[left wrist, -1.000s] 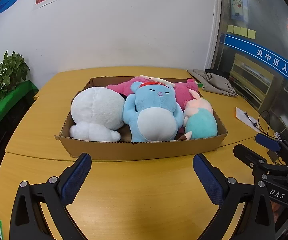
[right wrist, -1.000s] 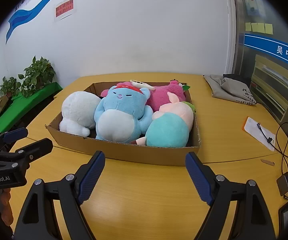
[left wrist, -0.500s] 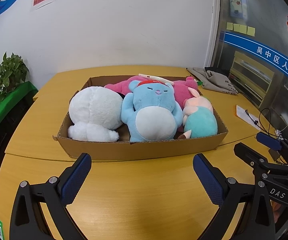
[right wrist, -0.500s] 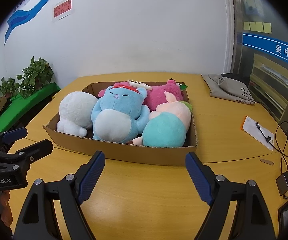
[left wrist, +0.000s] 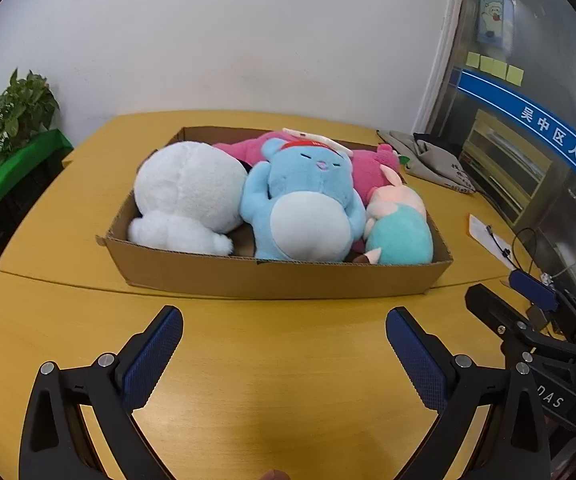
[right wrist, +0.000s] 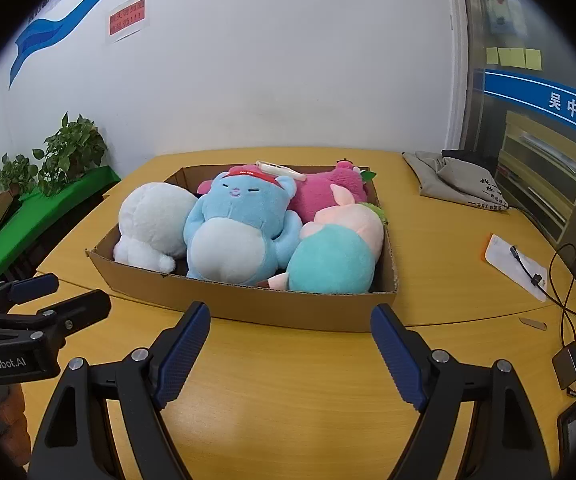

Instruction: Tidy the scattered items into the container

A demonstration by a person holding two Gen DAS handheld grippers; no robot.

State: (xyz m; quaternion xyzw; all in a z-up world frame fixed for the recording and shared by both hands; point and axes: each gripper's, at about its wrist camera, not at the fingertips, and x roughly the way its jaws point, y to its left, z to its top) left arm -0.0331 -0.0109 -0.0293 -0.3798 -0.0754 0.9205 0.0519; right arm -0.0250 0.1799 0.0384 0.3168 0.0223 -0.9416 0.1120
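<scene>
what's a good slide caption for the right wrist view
Open right gripper hovers over the table before a cardboard box packed with plush toys.

Plush toys packed in a box (left wrist: 272,280) on a table (left wrist: 280,400)

White (left wrist: 188,196), blue (left wrist: 308,208), pink (left wrist: 368,168) and teal (left wrist: 402,234) plushes fill it; the left gripper (left wrist: 284,320) hovers before it, wide apart and holding nothing.

Bare table (left wrist: 280,380) before cardboard box (left wrist: 280,280), plush toys (left wrist: 308,204) packed tight inside, cables (right wrist: 568,300) right
</scene>
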